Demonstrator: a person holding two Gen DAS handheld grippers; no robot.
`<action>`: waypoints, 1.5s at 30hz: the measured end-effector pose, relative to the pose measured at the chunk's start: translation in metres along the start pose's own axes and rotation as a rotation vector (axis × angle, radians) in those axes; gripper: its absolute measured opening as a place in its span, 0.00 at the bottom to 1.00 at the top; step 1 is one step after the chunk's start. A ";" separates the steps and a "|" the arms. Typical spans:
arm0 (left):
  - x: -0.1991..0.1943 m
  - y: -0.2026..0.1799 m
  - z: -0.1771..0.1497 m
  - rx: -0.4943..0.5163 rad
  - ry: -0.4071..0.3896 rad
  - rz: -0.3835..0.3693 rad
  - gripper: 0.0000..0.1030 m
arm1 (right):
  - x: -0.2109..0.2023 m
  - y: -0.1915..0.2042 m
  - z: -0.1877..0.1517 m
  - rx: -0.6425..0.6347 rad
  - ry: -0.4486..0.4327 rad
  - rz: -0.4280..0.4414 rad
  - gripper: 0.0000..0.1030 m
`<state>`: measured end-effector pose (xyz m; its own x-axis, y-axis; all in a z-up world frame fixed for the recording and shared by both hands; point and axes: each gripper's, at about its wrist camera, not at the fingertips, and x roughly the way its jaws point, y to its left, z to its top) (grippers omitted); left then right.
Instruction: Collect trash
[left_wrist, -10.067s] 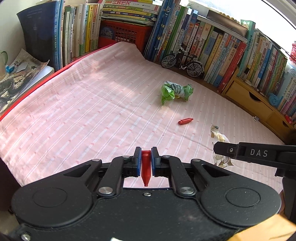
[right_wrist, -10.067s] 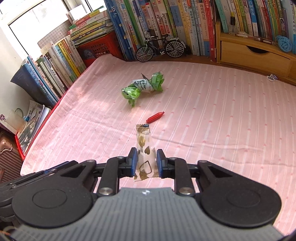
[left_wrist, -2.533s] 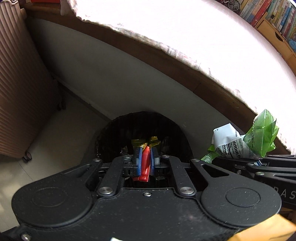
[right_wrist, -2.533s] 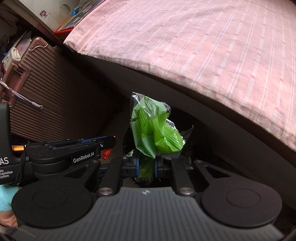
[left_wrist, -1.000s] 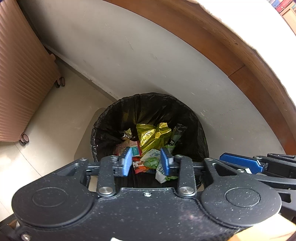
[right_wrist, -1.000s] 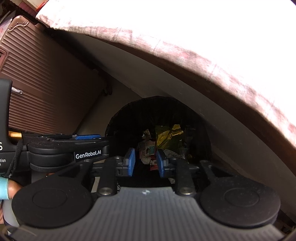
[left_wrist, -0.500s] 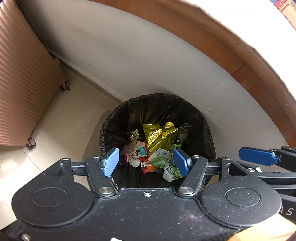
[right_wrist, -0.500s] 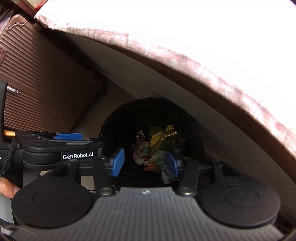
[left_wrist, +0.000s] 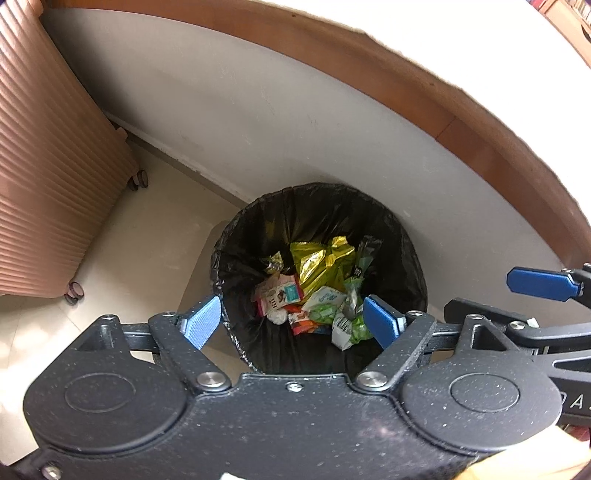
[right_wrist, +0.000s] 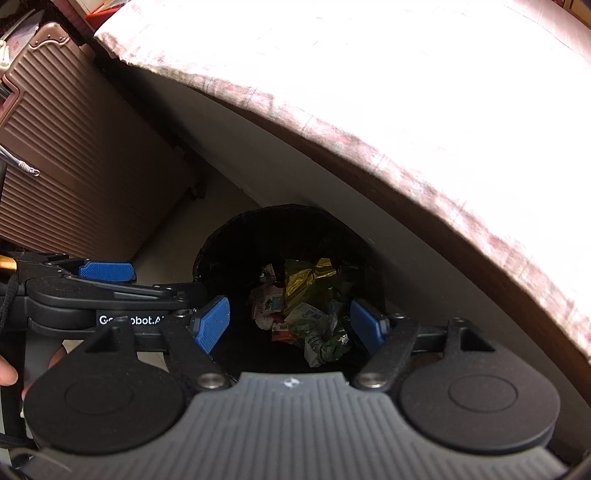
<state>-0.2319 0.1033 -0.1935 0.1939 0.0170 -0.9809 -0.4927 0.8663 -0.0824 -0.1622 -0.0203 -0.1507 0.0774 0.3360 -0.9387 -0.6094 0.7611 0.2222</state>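
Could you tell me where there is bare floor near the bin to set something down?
Bare floor lies between the ribbed suitcase and the black-lined bin. The bin, tight against the wall, is crowded with wrappers, and both open grippers hang over it.

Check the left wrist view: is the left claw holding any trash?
No, the left claw stands wide open and empty above the bin, with wrappers lying inside.

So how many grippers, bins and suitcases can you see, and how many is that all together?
Grippers: 2, the left gripper and the right gripper, both open
Trash bins: 1, the black-lined trash bin
Suitcases: 1, the brown ribbed suitcase
Total: 4
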 end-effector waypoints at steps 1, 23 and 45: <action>-0.001 0.000 -0.001 0.003 -0.004 0.002 0.82 | 0.001 0.000 0.001 0.001 0.002 -0.001 0.80; -0.010 -0.008 -0.021 0.015 -0.012 -0.021 0.84 | 0.006 0.005 -0.010 0.012 -0.019 -0.018 0.82; -0.009 -0.022 -0.031 0.014 0.015 -0.030 0.84 | 0.016 0.009 -0.011 0.028 -0.024 -0.023 0.83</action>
<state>-0.2488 0.0690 -0.1887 0.1957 -0.0166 -0.9805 -0.4753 0.8730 -0.1096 -0.1752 -0.0148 -0.1664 0.1102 0.3309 -0.9372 -0.5847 0.7841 0.2080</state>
